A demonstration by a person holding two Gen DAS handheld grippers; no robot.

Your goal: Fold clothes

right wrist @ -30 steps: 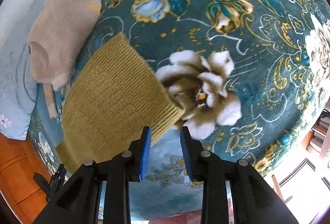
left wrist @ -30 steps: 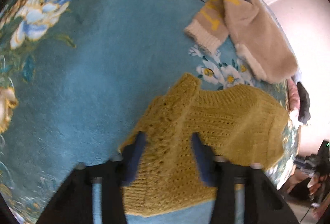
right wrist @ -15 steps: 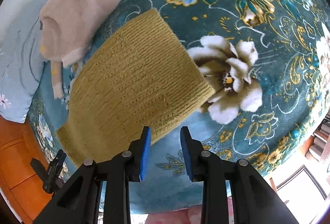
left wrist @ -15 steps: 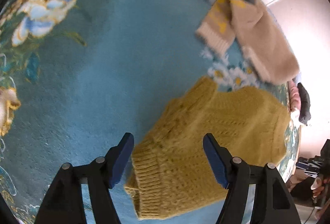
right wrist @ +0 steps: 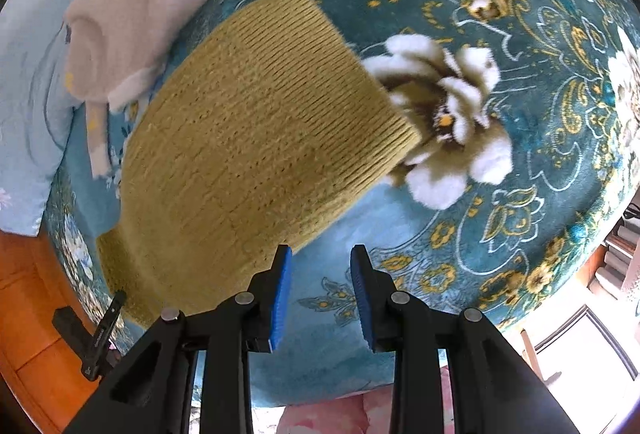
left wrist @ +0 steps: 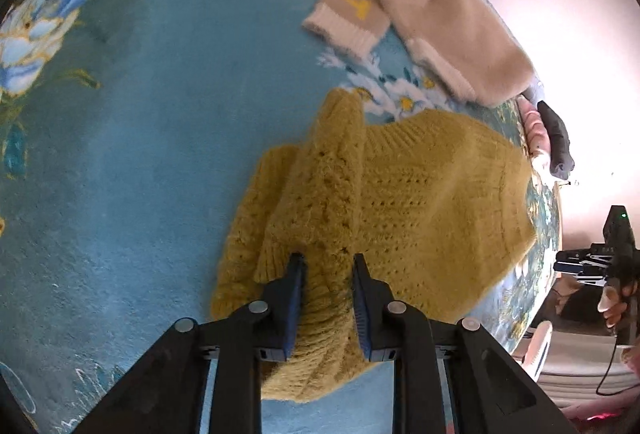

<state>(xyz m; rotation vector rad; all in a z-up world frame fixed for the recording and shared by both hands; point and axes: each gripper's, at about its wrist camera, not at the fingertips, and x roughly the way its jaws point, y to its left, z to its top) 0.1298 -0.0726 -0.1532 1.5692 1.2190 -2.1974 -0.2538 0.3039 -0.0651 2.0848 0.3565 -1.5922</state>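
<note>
A mustard-yellow knitted sweater lies on a teal floral blanket. My left gripper is shut on the sweater's sleeve, whose ribbed cuff bunches between the blue pads. In the right wrist view the sweater lies flat, ribbed hem toward the white flower. My right gripper is a little apart and empty, just off the sweater's near edge.
A folded beige sweater with yellow markings lies beyond the yellow one, also in the right wrist view. A light blue pillow lies at the left. The bed edge and wooden floor are near. A person's hand shows at the right.
My left gripper opened wide off the sweater, then closed on the sleeve cuff. My right gripper has drawn back, so the sweater shows larger and farther up.
</note>
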